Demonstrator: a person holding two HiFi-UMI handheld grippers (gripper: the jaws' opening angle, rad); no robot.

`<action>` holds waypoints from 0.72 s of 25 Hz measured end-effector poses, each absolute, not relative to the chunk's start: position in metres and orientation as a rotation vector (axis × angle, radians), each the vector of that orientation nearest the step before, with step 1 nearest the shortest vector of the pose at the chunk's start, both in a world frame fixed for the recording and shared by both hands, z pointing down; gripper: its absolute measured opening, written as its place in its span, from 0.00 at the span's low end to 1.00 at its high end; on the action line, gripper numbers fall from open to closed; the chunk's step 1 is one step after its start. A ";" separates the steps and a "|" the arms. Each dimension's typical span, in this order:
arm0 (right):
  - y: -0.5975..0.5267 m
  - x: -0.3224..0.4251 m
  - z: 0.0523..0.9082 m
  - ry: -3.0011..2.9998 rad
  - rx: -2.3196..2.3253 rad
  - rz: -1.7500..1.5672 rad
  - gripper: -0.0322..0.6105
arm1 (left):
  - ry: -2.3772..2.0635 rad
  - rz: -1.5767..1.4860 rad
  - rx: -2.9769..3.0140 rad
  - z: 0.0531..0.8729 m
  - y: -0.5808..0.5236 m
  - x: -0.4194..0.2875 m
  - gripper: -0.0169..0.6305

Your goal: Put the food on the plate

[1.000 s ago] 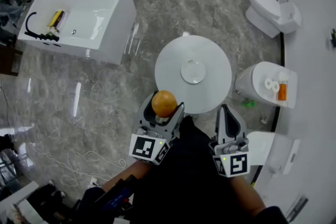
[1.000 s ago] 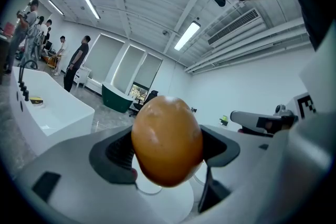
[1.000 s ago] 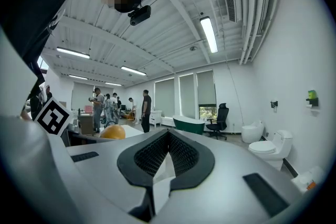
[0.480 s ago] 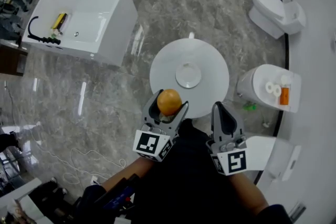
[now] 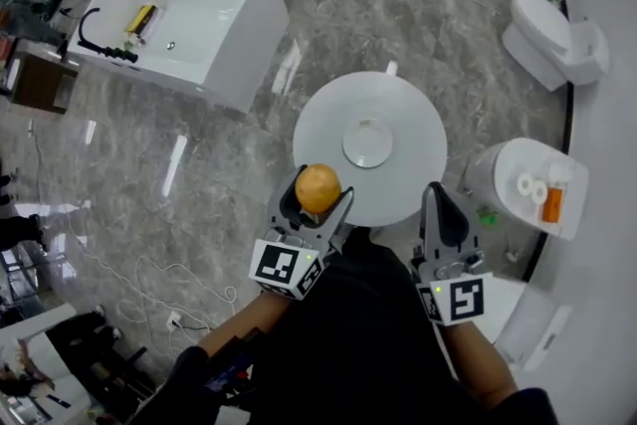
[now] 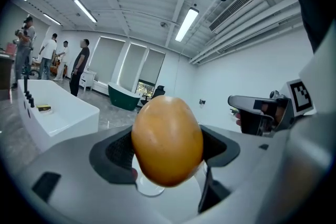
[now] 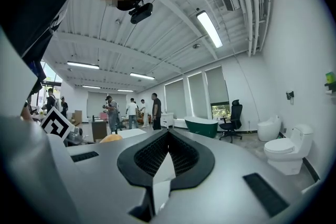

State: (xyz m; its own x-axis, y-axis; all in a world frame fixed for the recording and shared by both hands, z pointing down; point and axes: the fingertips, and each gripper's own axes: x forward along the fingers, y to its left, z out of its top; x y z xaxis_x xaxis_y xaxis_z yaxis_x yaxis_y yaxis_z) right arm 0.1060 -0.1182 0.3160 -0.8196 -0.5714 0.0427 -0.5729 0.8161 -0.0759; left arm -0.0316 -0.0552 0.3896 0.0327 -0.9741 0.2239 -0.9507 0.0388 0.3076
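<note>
Left tongs clamped on an orange fruit at the round bench's near edge; plate at its centre; right tongs alongside, jaws together

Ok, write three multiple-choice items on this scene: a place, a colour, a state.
1. Where on the round white table does the plate sit? A. at its middle B. at its near edge C. hanging off its far edge
2. What colour is the food in the left gripper? A. green B. orange C. purple
3. How do the jaws of the right gripper stand? A. shut on the food B. wide apart C. together, empty
Answers: 1 A: bare table shows all round the plate. 2 B: both views of it show orange. 3 C: the right gripper view shows them meeting with nothing between.
</note>
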 end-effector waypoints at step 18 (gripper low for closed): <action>-0.120 0.059 0.343 -2.925 0.899 0.079 0.06 | -1.762 0.035 1.911 0.488 -0.092 -0.027 0.57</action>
